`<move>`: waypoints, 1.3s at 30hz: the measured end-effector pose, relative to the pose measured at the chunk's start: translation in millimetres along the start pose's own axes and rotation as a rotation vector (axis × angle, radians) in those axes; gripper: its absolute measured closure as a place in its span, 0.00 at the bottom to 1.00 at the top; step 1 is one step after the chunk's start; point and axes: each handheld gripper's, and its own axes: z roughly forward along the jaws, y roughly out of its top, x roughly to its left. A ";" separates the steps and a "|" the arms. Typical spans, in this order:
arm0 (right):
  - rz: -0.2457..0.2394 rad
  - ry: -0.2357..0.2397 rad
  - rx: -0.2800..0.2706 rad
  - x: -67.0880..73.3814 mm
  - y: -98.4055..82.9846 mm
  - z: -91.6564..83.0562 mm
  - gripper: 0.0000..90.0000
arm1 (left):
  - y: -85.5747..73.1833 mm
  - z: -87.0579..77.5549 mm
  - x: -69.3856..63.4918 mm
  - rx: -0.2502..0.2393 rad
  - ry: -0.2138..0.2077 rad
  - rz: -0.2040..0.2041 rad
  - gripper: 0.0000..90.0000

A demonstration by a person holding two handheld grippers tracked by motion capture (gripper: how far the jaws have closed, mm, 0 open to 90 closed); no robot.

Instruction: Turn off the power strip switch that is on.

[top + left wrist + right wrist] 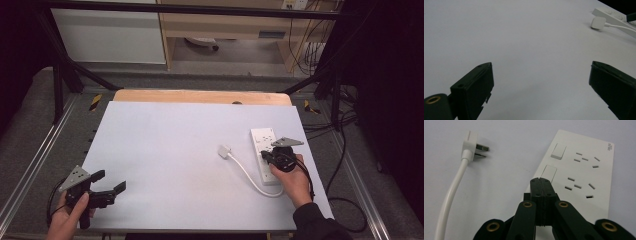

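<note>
High view had the right tool [274, 156], jaws pressed together on nothing, over the power strip [264, 140] at the counter's [165, 150] right. The plug [224, 150] lay unplugged just left. Left tool [111, 181] was open. Pressing a switch seemed next.

A white tabletop [175, 150] covered most of the bench, and a strip of pale wooden board [200, 96] showed along its far edge. Black frame posts stood at the far left [57, 85] and far right [336, 95] corners, with a black crossbar [200, 9] running above. Yellow-and-black tape marks [95, 101] lay just beyond the table's far corners. Metal rails [30, 165] ran along the left side over grey flooring [30, 115]. Black cables [345, 150] trailed over the floor at the right. Farther back stood a white panel [107, 35] beside a wooden desk [225, 25]
</note>
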 end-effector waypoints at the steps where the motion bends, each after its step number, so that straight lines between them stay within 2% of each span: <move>1: -0.002 -0.001 -0.001 0.0 -0.2 0.2 1.00 | 0.0 0.1 -0.1 0.001 0.000 0.000 0.06; 25: 0.000 -0.001 0.000 -0.5 0.2 1.6 1.00 | -0.2 0.4 -0.5 0.002 -0.004 0.001 0.06; 27: 0.002 -0.001 0.002 -0.5 0.2 1.9 1.00 | -0.1 0.5 -0.6 0.002 -0.004 0.001 0.06; 28: 0.002 -0.004 0.019 -0.3 0.3 2.4 1.00 | -0.1 0.5 -0.6 0.002 -0.004 0.001 0.06; 29: -0.001 -0.005 0.005 -0.7 -0.1 3.7 1.00 | -0.1 0.4 -0.7 0.002 -0.004 0.001 0.06; 39: 0.011 -0.001 0.010 -0.6 1.4 4.4 1.00 | -0.1 0.2 -0.3 0.002 -0.003 0.002 0.06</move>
